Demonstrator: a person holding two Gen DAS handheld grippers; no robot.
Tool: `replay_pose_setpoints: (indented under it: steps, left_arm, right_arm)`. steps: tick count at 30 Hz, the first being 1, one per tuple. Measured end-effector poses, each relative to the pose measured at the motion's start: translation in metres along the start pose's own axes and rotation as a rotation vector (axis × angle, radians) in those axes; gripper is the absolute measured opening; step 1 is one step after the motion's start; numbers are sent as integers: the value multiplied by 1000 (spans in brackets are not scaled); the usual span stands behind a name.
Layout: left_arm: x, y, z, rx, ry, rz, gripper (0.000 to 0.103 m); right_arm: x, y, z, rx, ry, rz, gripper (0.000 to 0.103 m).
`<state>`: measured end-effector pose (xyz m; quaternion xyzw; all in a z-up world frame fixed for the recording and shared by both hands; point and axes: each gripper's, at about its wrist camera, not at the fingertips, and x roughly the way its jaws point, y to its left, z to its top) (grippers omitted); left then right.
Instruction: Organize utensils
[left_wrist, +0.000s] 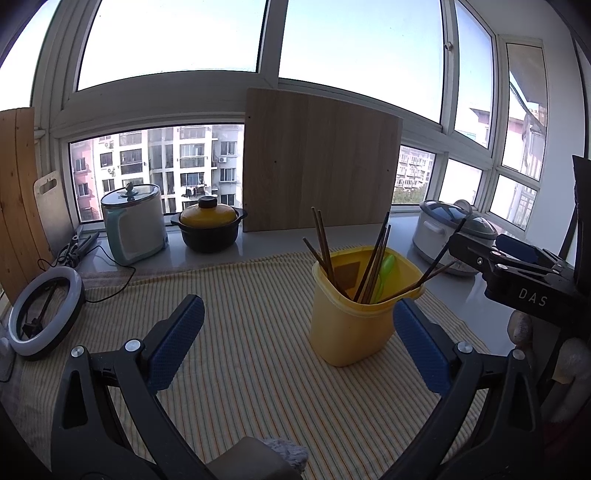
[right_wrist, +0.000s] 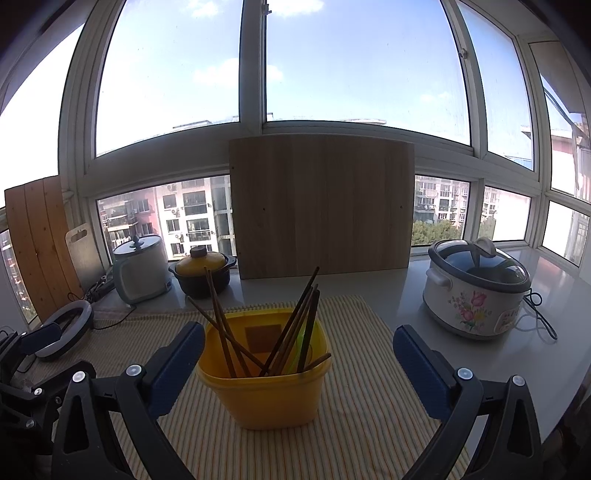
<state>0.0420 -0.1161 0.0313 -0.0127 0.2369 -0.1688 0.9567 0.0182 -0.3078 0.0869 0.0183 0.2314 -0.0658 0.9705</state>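
Observation:
A yellow plastic holder (left_wrist: 351, 325) stands on a striped cloth (left_wrist: 240, 295), with several dark chopsticks (left_wrist: 323, 243) and a green spoon (left_wrist: 384, 269) inside. My left gripper (left_wrist: 299, 325) is open and empty, left of and just before the holder. In the right wrist view the holder (right_wrist: 269, 391) sits between my open, empty right gripper's fingers (right_wrist: 299, 354), with chopsticks (right_wrist: 295, 317) leaning out. The right gripper also shows at the right edge of the left wrist view (left_wrist: 517, 266).
A wooden board (left_wrist: 317, 162) leans on the window behind. A white cooker (left_wrist: 133, 221) and a yellow-lidded black pot (left_wrist: 208, 225) stand at back left, a ring light (left_wrist: 44, 314) at left. A floral slow cooker (right_wrist: 476, 288) sits right.

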Motion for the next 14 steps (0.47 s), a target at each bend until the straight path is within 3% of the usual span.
replay_pose_setpoints:
  steps: [14]
  left_arm:
    - [1, 3, -2, -11, -1, 5, 103]
  right_arm:
    - [-1, 1, -2, 2, 4, -3, 103]
